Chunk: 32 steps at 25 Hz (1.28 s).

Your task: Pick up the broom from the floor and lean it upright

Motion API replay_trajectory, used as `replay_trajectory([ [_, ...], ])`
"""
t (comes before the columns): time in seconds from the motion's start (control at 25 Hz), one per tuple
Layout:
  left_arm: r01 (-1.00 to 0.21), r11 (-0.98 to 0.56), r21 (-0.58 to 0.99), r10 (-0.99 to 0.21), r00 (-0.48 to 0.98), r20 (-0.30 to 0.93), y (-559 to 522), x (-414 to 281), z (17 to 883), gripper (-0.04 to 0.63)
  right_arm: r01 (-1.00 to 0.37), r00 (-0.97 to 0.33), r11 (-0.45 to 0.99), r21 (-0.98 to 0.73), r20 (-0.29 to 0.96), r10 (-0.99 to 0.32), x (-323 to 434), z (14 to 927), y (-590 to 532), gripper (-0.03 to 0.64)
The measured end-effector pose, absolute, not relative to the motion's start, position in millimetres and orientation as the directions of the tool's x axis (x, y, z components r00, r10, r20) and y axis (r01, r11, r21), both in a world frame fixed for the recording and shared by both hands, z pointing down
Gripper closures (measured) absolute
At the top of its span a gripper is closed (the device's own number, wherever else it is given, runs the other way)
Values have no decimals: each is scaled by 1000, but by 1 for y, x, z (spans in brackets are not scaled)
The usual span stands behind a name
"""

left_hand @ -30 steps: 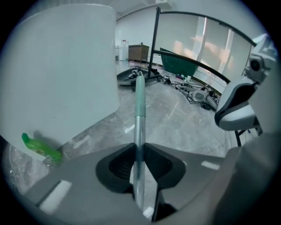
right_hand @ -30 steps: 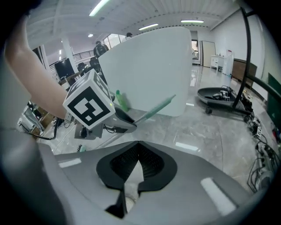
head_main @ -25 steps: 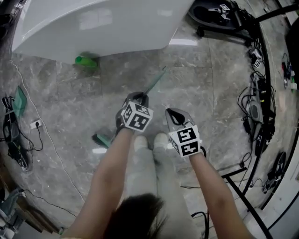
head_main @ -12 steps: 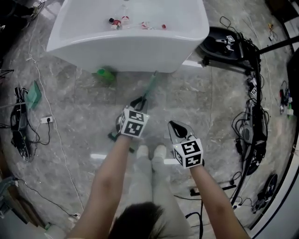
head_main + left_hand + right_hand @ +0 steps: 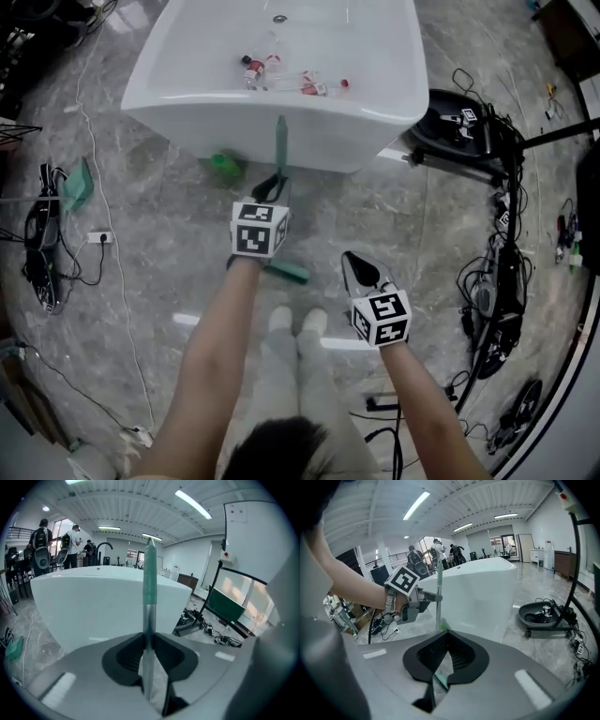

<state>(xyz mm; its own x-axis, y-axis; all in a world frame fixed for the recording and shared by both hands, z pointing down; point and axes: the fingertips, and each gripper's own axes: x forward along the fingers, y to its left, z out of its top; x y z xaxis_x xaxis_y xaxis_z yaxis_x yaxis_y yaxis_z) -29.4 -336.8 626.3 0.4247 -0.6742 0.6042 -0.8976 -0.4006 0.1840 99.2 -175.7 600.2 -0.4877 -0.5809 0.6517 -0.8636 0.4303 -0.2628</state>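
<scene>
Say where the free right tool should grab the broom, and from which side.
Grip the broom on its bare silver shaft, just below where the left tool clamps it. Bring the right tool in from its own side, jaws straddling the pole. There the shaft is thin, straight and nearly upright; the green head lower down is too wide.

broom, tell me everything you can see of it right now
The broom has a thin silvery metal-looking shaft, a translucent green sleeve on its upper end and a green brush head at the bottom. It stands nearly upright before the white bathtub, with the left claw shut on the bare shaft. Whether the head touches the floor is unclear.
</scene>
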Motion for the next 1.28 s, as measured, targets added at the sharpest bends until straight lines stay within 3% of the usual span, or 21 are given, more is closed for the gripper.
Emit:
replay_trajectory([
  [0.68, -893, -345, 291, -700, 451, 554, -417, -24, 610, 517, -828, -530, 538, -156, 528, -663, 56, 543, -253, 615],
  [1.04, -909, -326, 260, -701, 417, 578, -435, -25, 618, 520, -809, -559, 572, -134, 477, -678, 46, 520, -254, 615],
  [1.28, -902, -364, 232, -692, 429, 581, -434, -19, 620, 390, -816, -550, 563, -130, 475, -687, 49, 521, -257, 615],
])
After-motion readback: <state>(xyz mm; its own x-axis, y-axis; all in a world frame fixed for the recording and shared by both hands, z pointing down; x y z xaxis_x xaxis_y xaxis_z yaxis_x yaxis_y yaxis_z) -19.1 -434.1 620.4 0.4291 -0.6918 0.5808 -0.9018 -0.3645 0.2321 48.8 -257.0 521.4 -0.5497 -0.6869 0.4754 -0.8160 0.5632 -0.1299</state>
